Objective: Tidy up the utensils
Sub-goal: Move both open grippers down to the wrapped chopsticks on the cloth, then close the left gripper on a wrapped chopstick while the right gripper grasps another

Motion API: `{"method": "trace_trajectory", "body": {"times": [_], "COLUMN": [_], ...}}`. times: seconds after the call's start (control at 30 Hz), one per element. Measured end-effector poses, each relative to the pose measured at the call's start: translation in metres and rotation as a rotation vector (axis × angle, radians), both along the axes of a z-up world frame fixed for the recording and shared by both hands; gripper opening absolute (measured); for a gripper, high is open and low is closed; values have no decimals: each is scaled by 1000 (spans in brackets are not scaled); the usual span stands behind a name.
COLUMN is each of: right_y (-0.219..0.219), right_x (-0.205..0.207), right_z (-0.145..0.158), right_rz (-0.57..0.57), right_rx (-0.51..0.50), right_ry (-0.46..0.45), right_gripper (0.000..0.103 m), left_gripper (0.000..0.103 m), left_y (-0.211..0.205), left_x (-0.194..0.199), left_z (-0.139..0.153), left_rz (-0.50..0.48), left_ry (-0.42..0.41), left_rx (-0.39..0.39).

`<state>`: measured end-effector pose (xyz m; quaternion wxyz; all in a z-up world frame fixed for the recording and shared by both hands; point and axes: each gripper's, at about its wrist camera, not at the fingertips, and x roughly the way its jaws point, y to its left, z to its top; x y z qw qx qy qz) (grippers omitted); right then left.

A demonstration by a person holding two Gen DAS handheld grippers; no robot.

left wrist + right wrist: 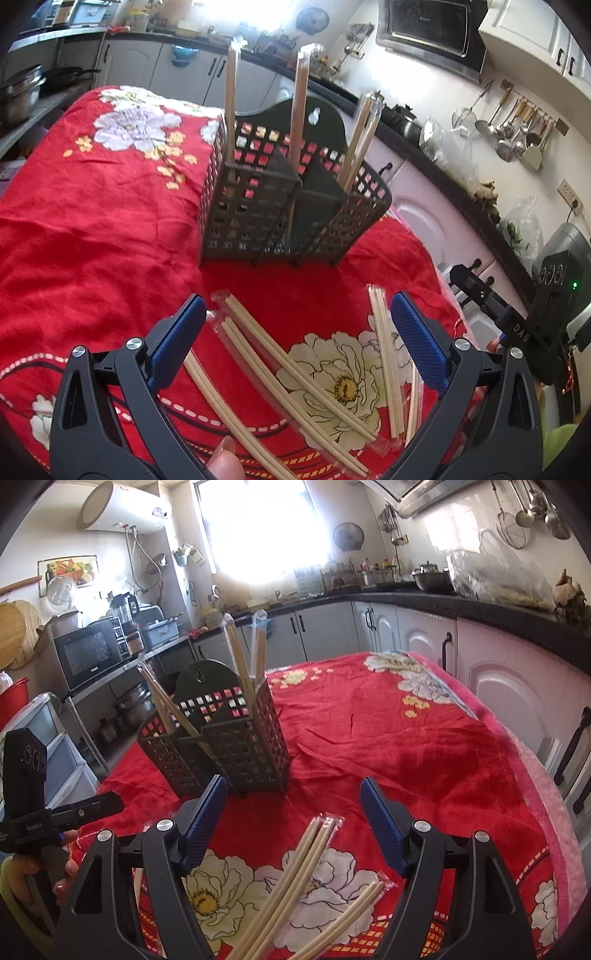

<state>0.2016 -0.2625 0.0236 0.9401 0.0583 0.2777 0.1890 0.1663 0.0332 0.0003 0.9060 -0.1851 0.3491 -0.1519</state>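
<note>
Just short of the black utensil caddy (295, 206), wrapped chopsticks (295, 380) are lying loose on the red cloth (92, 240). Both left gripper (295, 343) and right gripper (293, 827) are hovering agape, empty (three pairs already standing inside). Next: picking one pair.

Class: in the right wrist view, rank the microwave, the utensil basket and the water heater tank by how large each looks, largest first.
1. utensil basket, though it sits nearest the camera
2. microwave
3. water heater tank

The last two look close; their order is unsure.
</note>
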Motion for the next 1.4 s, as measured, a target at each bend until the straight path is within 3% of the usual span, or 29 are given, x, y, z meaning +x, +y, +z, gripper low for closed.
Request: {"method": "trace_trajectory", "body": {"times": [0.4, 0.63, 1.0, 1.07, 1.23, 1.4], "right_y": [-6, -8, -10, -9, -4, 1], "right_x": [11, 13, 30, 37, 55, 65], "right_z": [-20, -23, -35, -41, -61, -73], "right_rz": [-15, -18, -36, -43, -11, 5], "right_rx": [-8, -2, -38, -64, -88, -96], "right_ry": [80, 90, 170, 202, 306, 339], "right_gripper": [72, 72, 71, 64, 49, 37], "left_gripper": [92, 78, 65, 61, 38, 35], "left_y": [-12, -6, 3, 0, -6, -14], "left_x": [16, 32, 59, 60, 67, 73], "left_z": [-22, -29, -52, -53, -51, -49], "left_rz": [-28, -18, 7, 12, 13, 1], "left_ry": [84, 121, 240, 238, 240, 236], "left_rx": [23, 21, 5, 23, 39, 54]}}
